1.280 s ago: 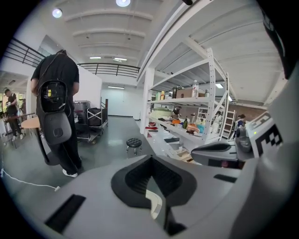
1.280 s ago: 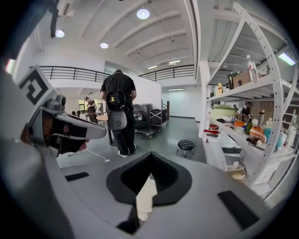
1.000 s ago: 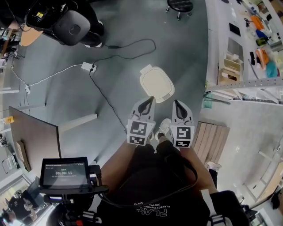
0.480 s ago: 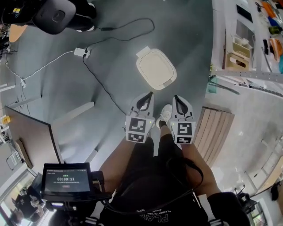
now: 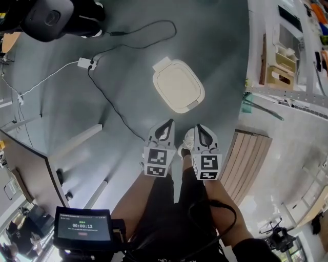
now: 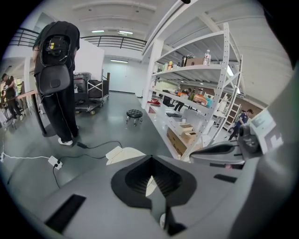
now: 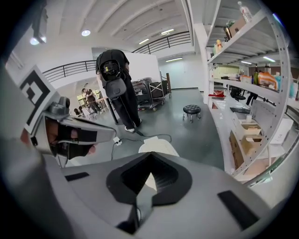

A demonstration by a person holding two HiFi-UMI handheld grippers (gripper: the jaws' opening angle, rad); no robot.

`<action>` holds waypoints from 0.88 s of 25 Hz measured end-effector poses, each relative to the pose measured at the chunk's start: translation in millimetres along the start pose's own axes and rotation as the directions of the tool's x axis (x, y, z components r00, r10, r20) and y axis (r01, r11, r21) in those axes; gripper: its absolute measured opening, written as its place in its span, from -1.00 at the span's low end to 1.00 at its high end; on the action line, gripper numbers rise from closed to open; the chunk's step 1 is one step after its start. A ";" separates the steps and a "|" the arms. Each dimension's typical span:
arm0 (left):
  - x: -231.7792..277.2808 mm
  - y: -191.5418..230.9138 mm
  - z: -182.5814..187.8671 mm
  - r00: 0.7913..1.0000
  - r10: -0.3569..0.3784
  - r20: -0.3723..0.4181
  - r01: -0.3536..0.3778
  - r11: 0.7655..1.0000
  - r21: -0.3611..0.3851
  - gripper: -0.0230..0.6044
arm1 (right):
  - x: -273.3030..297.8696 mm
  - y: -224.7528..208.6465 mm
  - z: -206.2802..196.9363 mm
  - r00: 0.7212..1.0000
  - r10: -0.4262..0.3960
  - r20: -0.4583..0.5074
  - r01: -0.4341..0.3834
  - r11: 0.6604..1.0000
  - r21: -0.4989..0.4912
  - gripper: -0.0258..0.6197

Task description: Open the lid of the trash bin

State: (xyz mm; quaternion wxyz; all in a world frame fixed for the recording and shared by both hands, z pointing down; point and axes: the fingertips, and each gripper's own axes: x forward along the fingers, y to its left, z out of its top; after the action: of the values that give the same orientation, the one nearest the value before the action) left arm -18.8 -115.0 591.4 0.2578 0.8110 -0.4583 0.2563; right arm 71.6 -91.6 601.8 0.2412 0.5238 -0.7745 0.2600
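Note:
The trash bin [image 5: 178, 85] stands on the grey floor, its cream lid down, with a small tab at the far left corner. My left gripper [image 5: 169, 123] and right gripper [image 5: 198, 128] hang side by side a short way in front of the bin, both pointing toward it and touching nothing. Both are shut and empty. In the left gripper view, the bin lid [image 6: 122, 153] shows just beyond the left gripper [image 6: 150, 158]. In the right gripper view, the lid [image 7: 156, 147] lies past the right gripper [image 7: 150, 156]. One of the person's shoes [image 5: 187, 142] shows between the grippers.
A black cable [image 5: 115, 110] runs across the floor left of the bin to a white power strip [image 5: 84, 63]. A person in black [image 5: 77, 15] stands at the far left. Shelving racks [image 5: 287, 51] line the right side, with a wooden pallet [image 5: 246, 158] beside them. A stool [image 6: 134, 114] stands further off.
The head view has swung, so the bin now sits a little higher and further left in the frame. Both grippers stay shut, side by side, slightly lower in the frame.

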 end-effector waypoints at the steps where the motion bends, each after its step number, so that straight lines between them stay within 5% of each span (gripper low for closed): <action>1: -2.4 2.9 -1.0 1.000 0.005 -0.006 -0.005 1.000 -0.004 -0.94 | 0.7 4.3 -0.4 1.000 0.002 -0.006 -0.002 1.000 0.005 -0.93; 9: 59.7 12.8 -61.6 0.999 0.014 -0.047 -0.016 0.999 -0.029 -0.94 | 55.4 -13.3 -57.8 0.999 0.007 -0.051 -0.007 1.000 0.005 -0.93; 16: 55.6 31.3 -78.6 0.997 0.052 -0.061 -0.056 0.997 -0.057 -0.94 | 69.0 0.1 -60.9 0.998 0.014 -0.056 -0.014 1.000 0.014 -0.93; 22: 84.5 37.7 -108.7 0.997 0.046 -0.067 -0.050 0.997 -0.064 -0.94 | 103.5 -15.7 -106.7 0.995 -0.014 -0.098 0.013 1.000 -0.008 -0.93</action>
State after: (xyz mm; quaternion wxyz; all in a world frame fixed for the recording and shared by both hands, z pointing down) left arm -33.5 -112.5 733.4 0.2930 0.7820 -0.4770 0.2739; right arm 62.4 -97.7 750.9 0.2827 0.5148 -0.7591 0.2807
